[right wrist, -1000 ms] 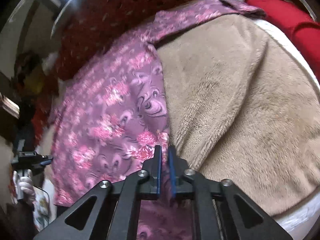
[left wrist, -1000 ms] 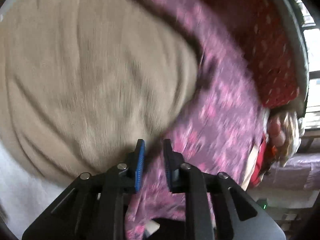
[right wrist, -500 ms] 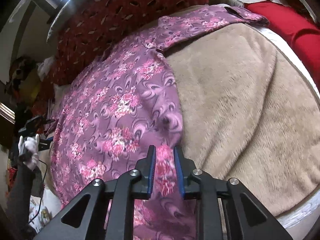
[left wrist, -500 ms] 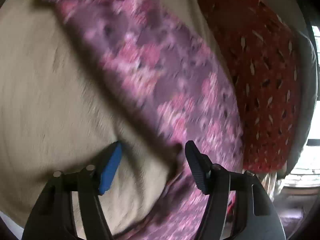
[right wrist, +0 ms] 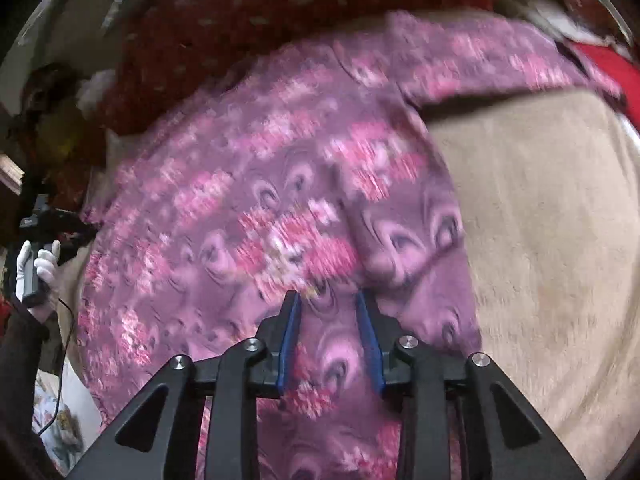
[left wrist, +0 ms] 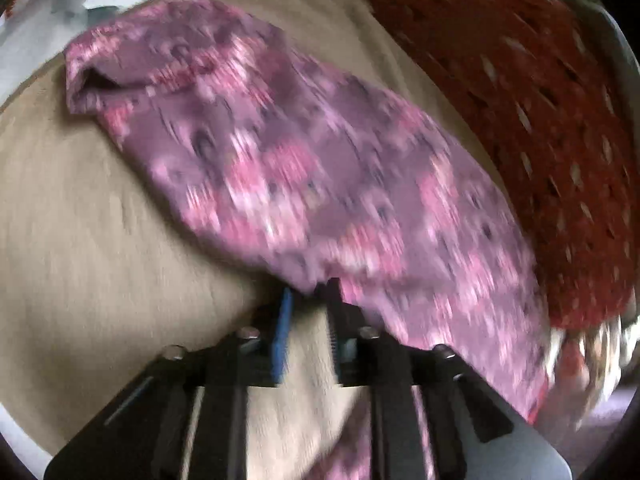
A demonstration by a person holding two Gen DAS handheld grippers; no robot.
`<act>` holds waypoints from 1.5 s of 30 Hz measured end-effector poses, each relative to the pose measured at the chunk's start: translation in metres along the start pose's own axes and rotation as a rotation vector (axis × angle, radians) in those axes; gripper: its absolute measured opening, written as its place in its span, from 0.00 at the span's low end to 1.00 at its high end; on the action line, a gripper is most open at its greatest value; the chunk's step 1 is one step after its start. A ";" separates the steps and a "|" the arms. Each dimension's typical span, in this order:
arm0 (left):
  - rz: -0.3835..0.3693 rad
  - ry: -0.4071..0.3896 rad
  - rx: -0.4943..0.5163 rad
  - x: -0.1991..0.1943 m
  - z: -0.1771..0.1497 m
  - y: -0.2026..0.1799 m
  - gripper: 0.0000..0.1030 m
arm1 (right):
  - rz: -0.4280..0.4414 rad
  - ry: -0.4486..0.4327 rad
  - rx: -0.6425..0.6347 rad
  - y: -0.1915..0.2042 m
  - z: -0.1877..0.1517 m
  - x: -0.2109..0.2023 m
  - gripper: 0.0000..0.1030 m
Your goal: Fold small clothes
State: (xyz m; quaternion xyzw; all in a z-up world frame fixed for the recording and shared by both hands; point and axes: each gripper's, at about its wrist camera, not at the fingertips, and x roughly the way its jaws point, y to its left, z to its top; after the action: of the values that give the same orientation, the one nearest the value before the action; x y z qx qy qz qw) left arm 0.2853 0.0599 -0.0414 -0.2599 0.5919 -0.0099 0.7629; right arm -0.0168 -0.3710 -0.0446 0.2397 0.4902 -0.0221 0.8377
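Purple floral garment (left wrist: 320, 184) lay spread on a beige fleece blanket (left wrist: 92, 248), on what looked like a bed. In the left wrist view its long axis ran diagonally, from a sleeve end w/ open cuff at upper left down to lower right, where it passed the hand-held gripper. Motion blur softened the print. A red patterned blanket (left wrist: 540, 120) lay along its far right side, touching or just beside it; can't tell which.

Left hand-held gripper (left wrist: 310, 294) sat low over the beige blanket at the garment's near edge. Its fingers were narrowly apart, tips at the cloth's hem. Blur hid whether cloth was actually pinched between them, so can't tell its grip.

In the right wrist view the garment (right wrist: 280, 208) filled the middle, body running from lower left toward upper right, w/ one sleeve stretching off to the right across the beige blanket (right wrist: 552, 248). Red patterned blanket (right wrist: 280, 20) sat beyond it at top.

Right hand-held gripper (right wrist: 328, 300) pointed forward over the garment's body, fingers spread w/ a clear gap, blue pads (right wrist: 289, 340) visible, nothing between them; cloth lay flat underneath. At far left edge a white-gloved hand (right wrist: 40, 268) gripped the other gripper's handle, level w/ the garment's left edge.
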 end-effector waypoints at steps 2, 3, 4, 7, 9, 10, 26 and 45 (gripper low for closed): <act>-0.073 0.034 0.044 -0.006 -0.023 -0.013 0.18 | 0.055 -0.016 0.038 -0.013 0.010 -0.015 0.29; -0.095 0.039 0.085 -0.010 -0.036 -0.024 0.18 | 0.068 -0.063 0.082 -0.030 0.017 -0.029 0.29; -0.107 0.034 0.135 -0.014 -0.049 -0.038 0.20 | 0.066 -0.094 0.122 -0.046 0.023 -0.039 0.30; -0.098 0.009 0.271 -0.011 -0.083 -0.080 0.42 | 0.025 -0.194 0.321 -0.118 0.040 -0.069 0.33; -0.059 0.002 0.355 0.001 -0.102 -0.104 0.44 | -0.022 -0.256 0.456 -0.166 0.047 -0.086 0.34; -0.039 0.017 0.388 0.009 -0.110 -0.112 0.44 | -0.054 -0.286 0.513 -0.191 0.051 -0.093 0.34; 0.111 -0.066 0.498 0.051 -0.151 -0.154 0.82 | -0.478 -0.219 0.187 -0.222 0.167 -0.018 0.74; -0.059 -0.209 0.409 0.011 -0.115 -0.151 0.82 | 0.025 -0.375 0.259 -0.160 0.157 -0.091 0.09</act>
State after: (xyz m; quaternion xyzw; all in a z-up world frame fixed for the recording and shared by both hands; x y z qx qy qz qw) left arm 0.2280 -0.1190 -0.0080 -0.1165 0.4877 -0.1249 0.8561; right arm 0.0195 -0.5969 0.0338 0.3430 0.3157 -0.1184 0.8767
